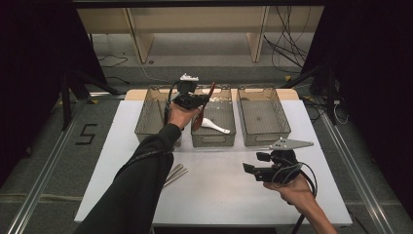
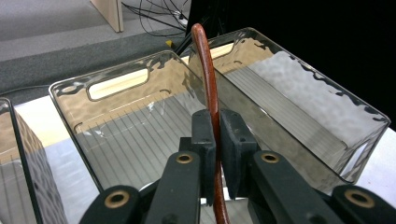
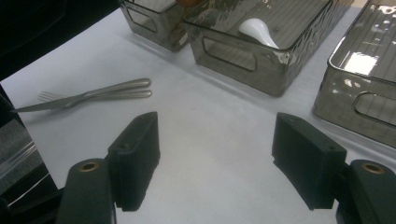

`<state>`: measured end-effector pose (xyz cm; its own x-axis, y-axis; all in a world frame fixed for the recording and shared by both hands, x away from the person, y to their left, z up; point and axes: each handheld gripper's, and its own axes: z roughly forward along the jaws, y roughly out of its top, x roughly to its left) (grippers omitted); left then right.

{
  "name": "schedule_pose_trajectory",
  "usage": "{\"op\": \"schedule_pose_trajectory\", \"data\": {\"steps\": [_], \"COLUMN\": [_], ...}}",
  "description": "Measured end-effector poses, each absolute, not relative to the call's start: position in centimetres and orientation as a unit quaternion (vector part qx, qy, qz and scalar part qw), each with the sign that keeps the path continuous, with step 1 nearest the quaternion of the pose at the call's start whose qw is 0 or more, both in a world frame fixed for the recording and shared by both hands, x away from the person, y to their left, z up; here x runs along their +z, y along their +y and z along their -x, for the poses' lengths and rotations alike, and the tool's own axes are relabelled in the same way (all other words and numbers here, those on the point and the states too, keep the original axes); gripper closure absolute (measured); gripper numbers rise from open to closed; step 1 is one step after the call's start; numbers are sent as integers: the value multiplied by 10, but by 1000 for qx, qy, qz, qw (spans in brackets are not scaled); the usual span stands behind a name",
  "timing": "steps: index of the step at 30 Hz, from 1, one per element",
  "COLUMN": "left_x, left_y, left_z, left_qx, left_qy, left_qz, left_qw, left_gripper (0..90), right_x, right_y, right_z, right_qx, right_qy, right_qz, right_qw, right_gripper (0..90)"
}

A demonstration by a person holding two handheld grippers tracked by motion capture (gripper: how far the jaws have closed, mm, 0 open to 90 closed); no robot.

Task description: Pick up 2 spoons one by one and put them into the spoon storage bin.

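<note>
My left gripper [image 1: 195, 100] is shut on a brown wooden spoon [image 1: 204, 103], held above the left part of the middle clear bin [image 1: 213, 142]. In the left gripper view the spoon's handle [image 2: 206, 60] rises between the closed pads [image 2: 204, 135] of the left gripper [image 2: 215, 127], over the bin's ribbed floor [image 2: 126, 144]. A white spoon [image 1: 215, 126] lies inside that bin [image 3: 243, 58], near its front wall [image 3: 259, 31]. My right gripper [image 1: 253, 163] hovers open over the table's front right with nothing between its jaws [image 3: 215, 135].
Three clear bins stand in a row at the back: left [image 1: 147, 119], middle, and right [image 1: 267, 139]. A knife and fork [image 1: 176, 174] lie together on the white table [image 1: 219, 200], also seen from the right gripper [image 3: 93, 94].
</note>
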<state>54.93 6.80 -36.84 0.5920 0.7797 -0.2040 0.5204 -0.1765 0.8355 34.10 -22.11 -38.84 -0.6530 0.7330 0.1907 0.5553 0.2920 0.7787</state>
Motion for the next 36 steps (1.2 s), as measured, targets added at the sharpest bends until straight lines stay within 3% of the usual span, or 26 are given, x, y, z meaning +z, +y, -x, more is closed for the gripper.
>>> {"op": "schedule_pose_trajectory", "data": {"steps": [7,11,23,36], "left_x": [-371,-367,-346,-338], "left_y": [68,68,80,120], "left_z": [-549,-546,-520,-470], "left_qx": [125,122,76,58], "left_qy": [438,433,411,383], "left_qz": [-751,-753,-776,-789], "left_qw": [477,480,472,477], "left_gripper": [687,650,372,253], "right_x": [-389,-389,-389,-388], "right_y": [-221,-221,-220,-219], "right_z": [-341,-341,-340,-340], "right_qx": [436,435,435,436], "right_qy": [799,799,799,797], "right_qz": [-402,-403,-403,-406], "right_qw": [100,100,101,103], "right_gripper": [328,328,328,328]}}
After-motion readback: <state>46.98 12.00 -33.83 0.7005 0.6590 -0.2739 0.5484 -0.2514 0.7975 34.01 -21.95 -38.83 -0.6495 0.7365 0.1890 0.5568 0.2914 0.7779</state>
